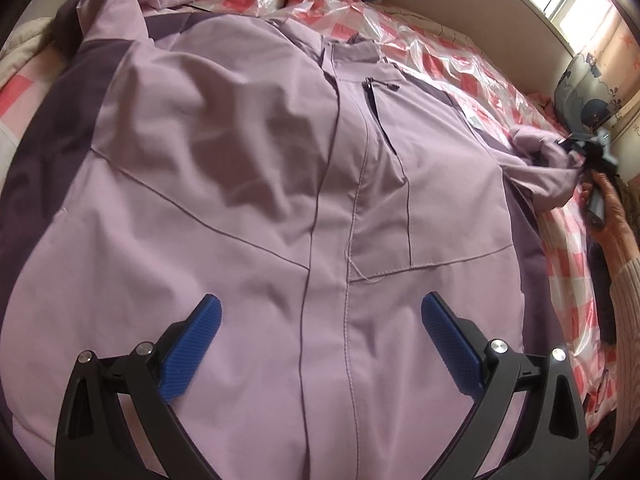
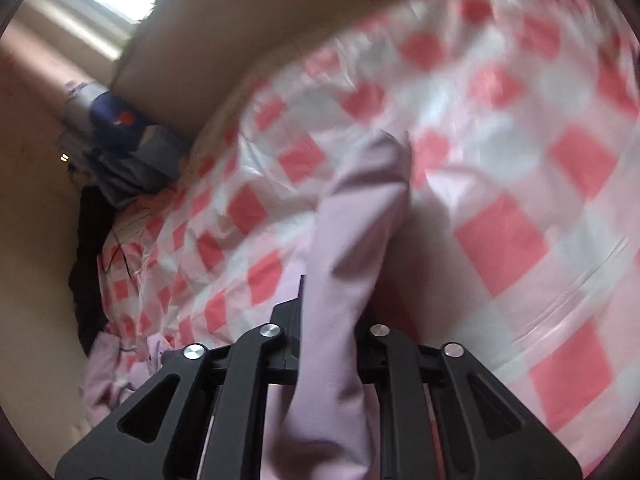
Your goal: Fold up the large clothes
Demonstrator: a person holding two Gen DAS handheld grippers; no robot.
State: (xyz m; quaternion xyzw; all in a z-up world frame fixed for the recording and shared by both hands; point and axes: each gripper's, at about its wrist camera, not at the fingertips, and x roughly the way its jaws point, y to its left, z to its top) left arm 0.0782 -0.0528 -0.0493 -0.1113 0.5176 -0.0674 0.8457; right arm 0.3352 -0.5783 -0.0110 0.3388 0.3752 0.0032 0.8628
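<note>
Checked bed (image 1: 452,44) | jacket (image 1: 240,184) under spread left jaws | right jaws pinching sleeve (image 2: 352,240)

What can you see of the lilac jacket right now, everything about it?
The lilac jacket lies spread front-up on the pink checked bed cover, smooth thin fabric with darker purple side panels, a closed centre front and a zipped chest pocket. Its hood is bunched at the far end. One sleeve is stretched sideways, pinched in the shut right gripper. The left gripper hangs open over the hem.
</note>
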